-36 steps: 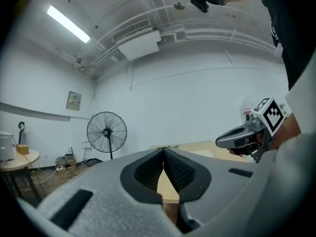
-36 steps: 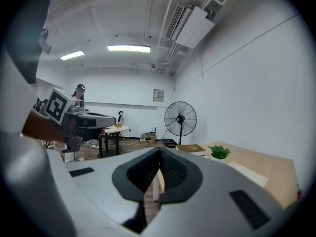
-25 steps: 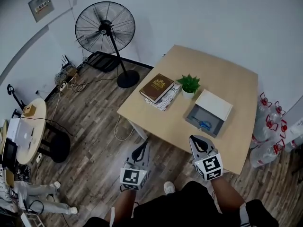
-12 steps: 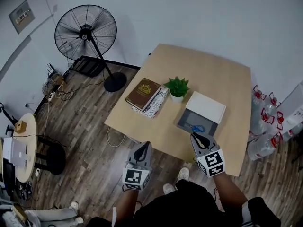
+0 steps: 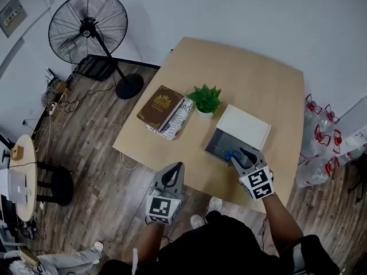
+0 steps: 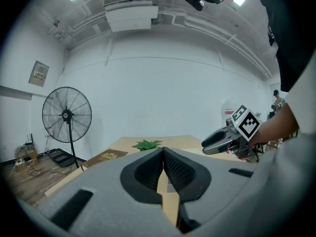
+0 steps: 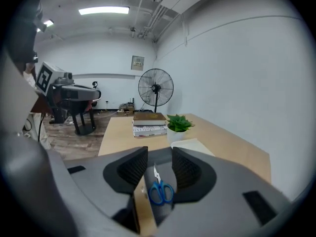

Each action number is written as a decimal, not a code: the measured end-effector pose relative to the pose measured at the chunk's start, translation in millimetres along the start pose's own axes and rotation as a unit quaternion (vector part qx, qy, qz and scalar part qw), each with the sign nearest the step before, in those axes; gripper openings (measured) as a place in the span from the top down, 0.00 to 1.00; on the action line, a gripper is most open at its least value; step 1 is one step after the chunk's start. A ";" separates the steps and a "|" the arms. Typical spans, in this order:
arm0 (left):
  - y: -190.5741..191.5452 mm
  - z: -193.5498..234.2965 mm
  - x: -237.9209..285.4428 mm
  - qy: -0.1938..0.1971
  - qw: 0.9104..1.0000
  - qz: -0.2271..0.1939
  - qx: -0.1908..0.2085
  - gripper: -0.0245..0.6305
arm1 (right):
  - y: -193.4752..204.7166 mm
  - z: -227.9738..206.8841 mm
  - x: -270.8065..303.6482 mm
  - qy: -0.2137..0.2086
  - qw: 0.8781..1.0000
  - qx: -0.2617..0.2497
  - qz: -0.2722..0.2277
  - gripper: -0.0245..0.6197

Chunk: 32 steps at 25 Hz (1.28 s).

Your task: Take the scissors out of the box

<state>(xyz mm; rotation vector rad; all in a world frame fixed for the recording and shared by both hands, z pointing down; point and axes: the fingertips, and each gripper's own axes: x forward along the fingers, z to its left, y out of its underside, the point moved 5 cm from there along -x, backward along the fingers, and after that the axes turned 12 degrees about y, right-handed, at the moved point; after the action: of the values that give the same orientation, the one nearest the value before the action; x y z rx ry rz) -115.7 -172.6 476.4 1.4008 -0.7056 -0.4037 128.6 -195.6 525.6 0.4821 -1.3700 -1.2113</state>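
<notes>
table [image 5: 241,79] w/ box [image 5: 219,143]; right gripper [image 5: 241,156] jaws opening, empty, over scissors [image 7: 160,189] inside.

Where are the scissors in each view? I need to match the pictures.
Head view: right of centre, scissors in the box, at the right gripper's tips.
Left gripper view: not in it.
Right gripper view: bottom centre, scissors seen between its opening jaws, not gripped.
Shared landmark: the plant.

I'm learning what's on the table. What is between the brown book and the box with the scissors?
A potted green plant stands between the brown book and the box. The head view shows it most plainly.
</notes>
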 end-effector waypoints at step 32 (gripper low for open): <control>21.1 42.6 56.5 0.027 0.997 0.057 -0.034 0.96 | 116.1 8.4 107.8 -0.165 0.915 -0.190 0.316 0.75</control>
<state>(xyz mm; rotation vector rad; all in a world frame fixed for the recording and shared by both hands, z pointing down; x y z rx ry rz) -105.4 -237.7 509.6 1.2956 -0.7183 -0.2960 138.6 -240.7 677.3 -0.4412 -1.3683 -0.9939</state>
